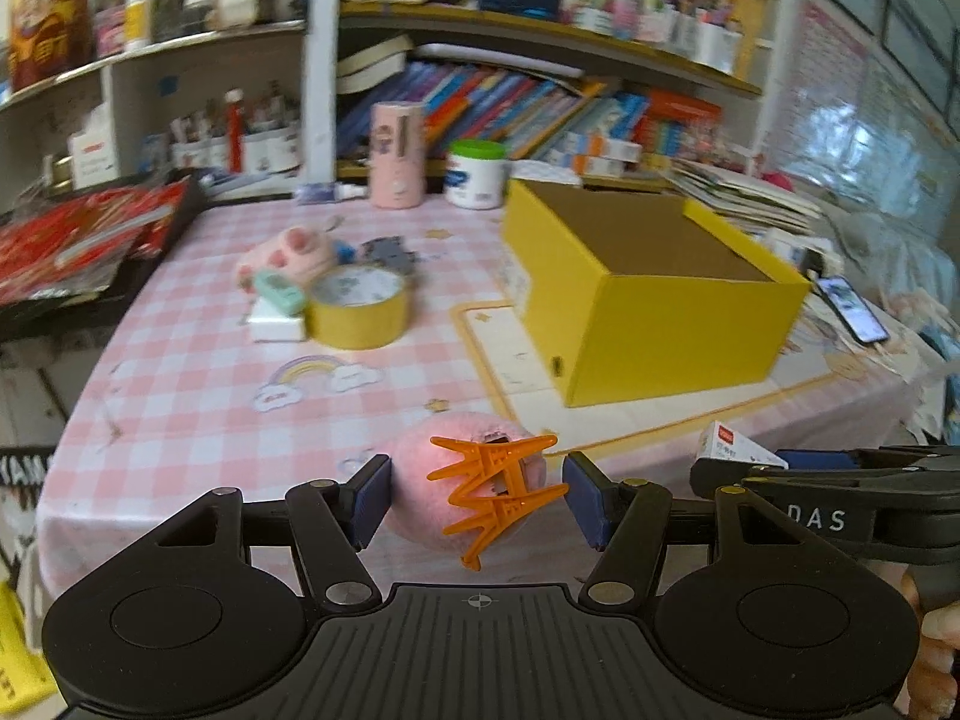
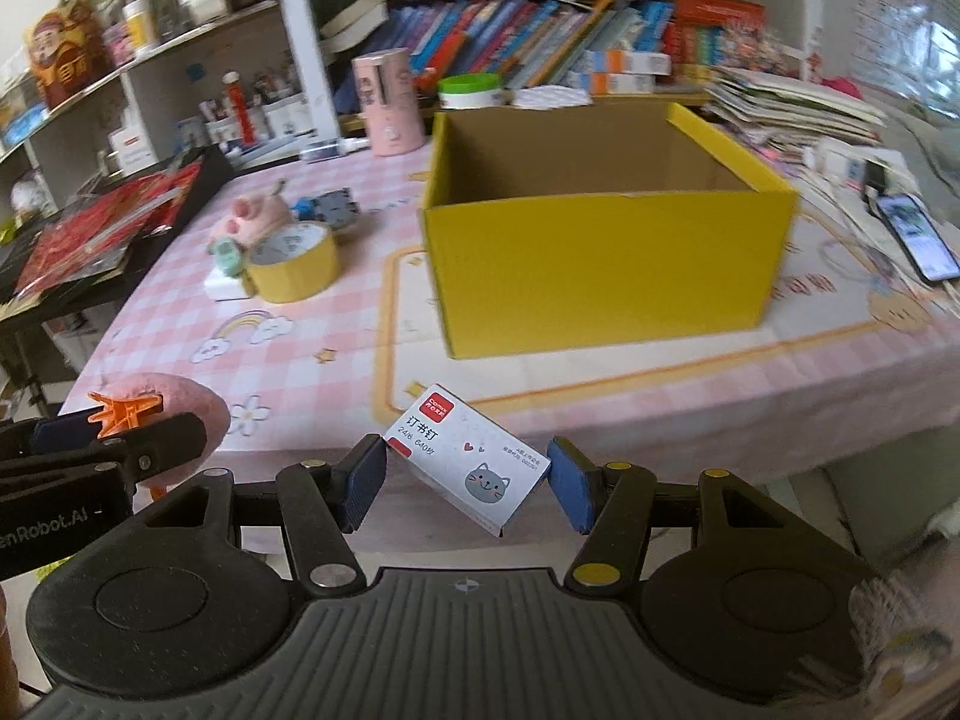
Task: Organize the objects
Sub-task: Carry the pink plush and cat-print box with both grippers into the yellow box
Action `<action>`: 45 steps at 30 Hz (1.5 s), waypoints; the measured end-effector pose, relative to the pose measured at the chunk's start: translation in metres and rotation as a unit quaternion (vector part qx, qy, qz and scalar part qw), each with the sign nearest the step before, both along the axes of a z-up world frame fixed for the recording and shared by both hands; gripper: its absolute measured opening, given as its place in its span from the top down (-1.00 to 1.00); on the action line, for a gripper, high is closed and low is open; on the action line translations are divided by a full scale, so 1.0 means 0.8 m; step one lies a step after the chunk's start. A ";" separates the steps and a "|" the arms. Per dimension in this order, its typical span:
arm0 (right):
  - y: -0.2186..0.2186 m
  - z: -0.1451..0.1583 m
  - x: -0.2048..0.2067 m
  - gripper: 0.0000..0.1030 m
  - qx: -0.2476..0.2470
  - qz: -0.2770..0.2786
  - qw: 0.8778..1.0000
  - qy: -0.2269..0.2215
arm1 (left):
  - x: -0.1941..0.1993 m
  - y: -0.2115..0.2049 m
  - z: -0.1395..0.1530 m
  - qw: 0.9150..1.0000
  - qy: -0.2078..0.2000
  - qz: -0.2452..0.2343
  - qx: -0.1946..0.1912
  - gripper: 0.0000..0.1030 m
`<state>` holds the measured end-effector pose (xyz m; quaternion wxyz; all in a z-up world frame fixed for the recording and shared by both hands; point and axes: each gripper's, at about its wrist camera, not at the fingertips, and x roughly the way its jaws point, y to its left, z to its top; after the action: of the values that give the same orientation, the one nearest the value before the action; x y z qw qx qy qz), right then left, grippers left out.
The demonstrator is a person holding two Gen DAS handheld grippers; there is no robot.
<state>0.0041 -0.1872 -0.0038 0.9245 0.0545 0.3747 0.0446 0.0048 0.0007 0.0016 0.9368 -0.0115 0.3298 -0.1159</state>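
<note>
My left gripper (image 1: 477, 498) is shut on a pink fuzzy round thing (image 1: 420, 480) with an orange claw clip (image 1: 498, 489) on it, held over the table's near edge. My right gripper (image 2: 465, 483) is shut on a small white staples box (image 2: 474, 462) with a cat drawing, tilted between the blue pads. An open yellow cardboard box (image 2: 606, 258) stands on the pink checked tablecloth (image 2: 180, 300), ahead of both grippers; the part of its inside that shows is bare. In the left wrist view the yellow box (image 1: 648, 324) is to the right and the staples box (image 1: 735, 447) shows at the right gripper.
On the left of the table lie a tape roll (image 1: 360, 306), a pink plush toy (image 1: 288, 252), a green eraser-like item (image 1: 279, 291) and a grey thing (image 1: 387, 252). A pink cylinder (image 1: 396, 153) and white jar (image 1: 477, 174) stand at the back. A phone (image 2: 918, 237) lies right. Shelves of books behind.
</note>
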 end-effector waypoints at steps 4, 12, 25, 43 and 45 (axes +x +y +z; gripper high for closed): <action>-0.016 0.000 -0.013 -0.10 0.001 -0.023 1.000 -0.001 | 0.000 -0.018 0.000 1.000 0.000 -0.029 0.004 -0.19; -0.038 0.002 -0.021 -0.10 0.001 -0.059 0.998 0.002 | 0.002 -0.038 0.003 0.998 -0.006 -0.056 0.001 -0.19; -0.060 0.008 -0.006 -0.10 -0.007 -0.076 0.997 0.000 | 0.022 -0.060 0.011 0.997 -0.021 -0.070 -0.001 -0.19; -0.085 0.040 0.059 -0.10 -0.018 -0.053 0.997 -0.043 | 0.083 -0.109 0.052 0.993 -0.085 -0.083 0.003 0.18; -0.088 0.045 0.075 -0.10 -0.021 -0.046 0.998 -0.047 | 0.095 -0.121 0.059 0.993 -0.092 -0.078 0.004 0.18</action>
<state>0.0637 -0.2577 0.0326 0.9431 0.0497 0.3286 -0.0033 0.0811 -0.0958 0.0486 0.9515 0.0286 0.2422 -0.1877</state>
